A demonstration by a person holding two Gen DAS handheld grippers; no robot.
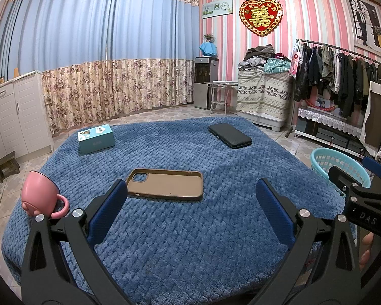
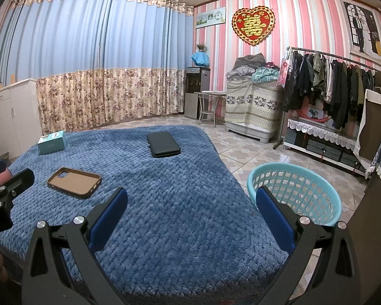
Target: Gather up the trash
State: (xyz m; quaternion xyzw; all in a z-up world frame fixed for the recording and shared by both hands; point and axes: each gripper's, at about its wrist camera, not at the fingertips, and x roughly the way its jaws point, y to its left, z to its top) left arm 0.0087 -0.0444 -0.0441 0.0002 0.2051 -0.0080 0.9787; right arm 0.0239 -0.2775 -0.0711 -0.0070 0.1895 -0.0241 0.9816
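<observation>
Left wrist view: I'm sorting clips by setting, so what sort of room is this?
Most likely a bedroom in a home: a bed with a blue blanket fills the middle, a clothes rack stands along the striped wall, and long curtains cover the far side.

gripper lettering: "DAS" in pale letters on the black body of the right gripper (image 1: 365,198), seen at the right edge of the left wrist view, just right of the teal basket (image 1: 340,164)

wall sign: big gold double-happiness character (囍) on the red heart plaque (image 1: 261,16), up on the striped wall well above the basket

teal box (image 1: 96,138): has printing on top, across the blue blanket (image 1: 180,241) from the basket, way too small to read

wall clock panel (image 1: 217,7): just left of the heart, probably has numerals on the dial, can't make them out
</observation>
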